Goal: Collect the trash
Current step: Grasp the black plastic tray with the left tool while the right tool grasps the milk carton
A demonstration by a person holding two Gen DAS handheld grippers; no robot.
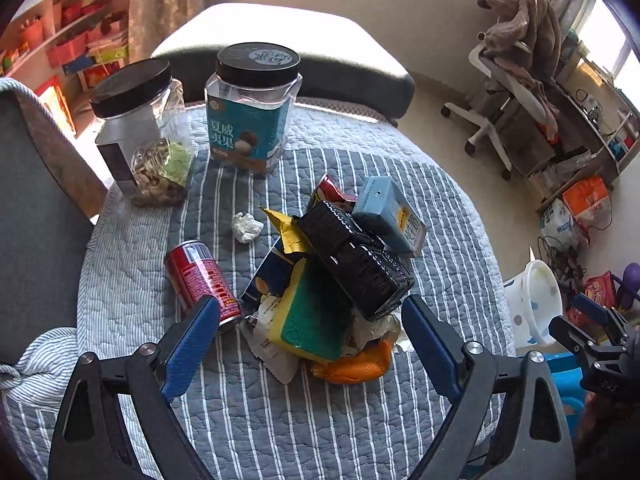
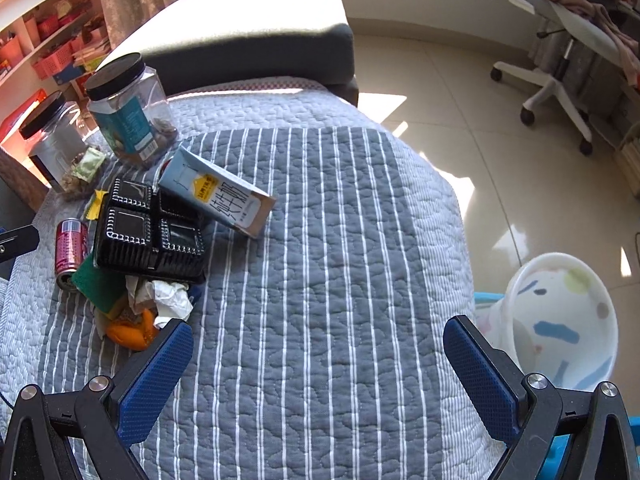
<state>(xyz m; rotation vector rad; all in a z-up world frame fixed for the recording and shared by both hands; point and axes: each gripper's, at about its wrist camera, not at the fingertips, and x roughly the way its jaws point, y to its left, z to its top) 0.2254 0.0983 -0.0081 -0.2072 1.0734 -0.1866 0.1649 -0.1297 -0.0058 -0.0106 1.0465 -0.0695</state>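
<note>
A pile of trash lies on the striped quilt (image 1: 280, 432): a black plastic tray (image 1: 356, 260), a blue milk carton (image 1: 390, 212), a green-and-yellow sponge (image 1: 308, 320), orange peel (image 1: 356, 366), snack wrappers, and crumpled paper (image 1: 246, 227). A red can (image 1: 202, 280) lies on its side. My left gripper (image 1: 310, 320) is open, its jaws on either side of the pile's near end. My right gripper (image 2: 318, 344) is open and empty over bare quilt, right of the tray (image 2: 148, 232), carton (image 2: 218, 196) and can (image 2: 71, 248).
Two black-lidded clear jars (image 1: 252, 108) (image 1: 144, 132) stand at the quilt's far end. A white patterned bin (image 2: 560, 320) stands on the floor to the right; it also shows in the left wrist view (image 1: 534, 304). A grey ottoman (image 2: 248, 32) and an office chair (image 1: 508, 92) stand beyond.
</note>
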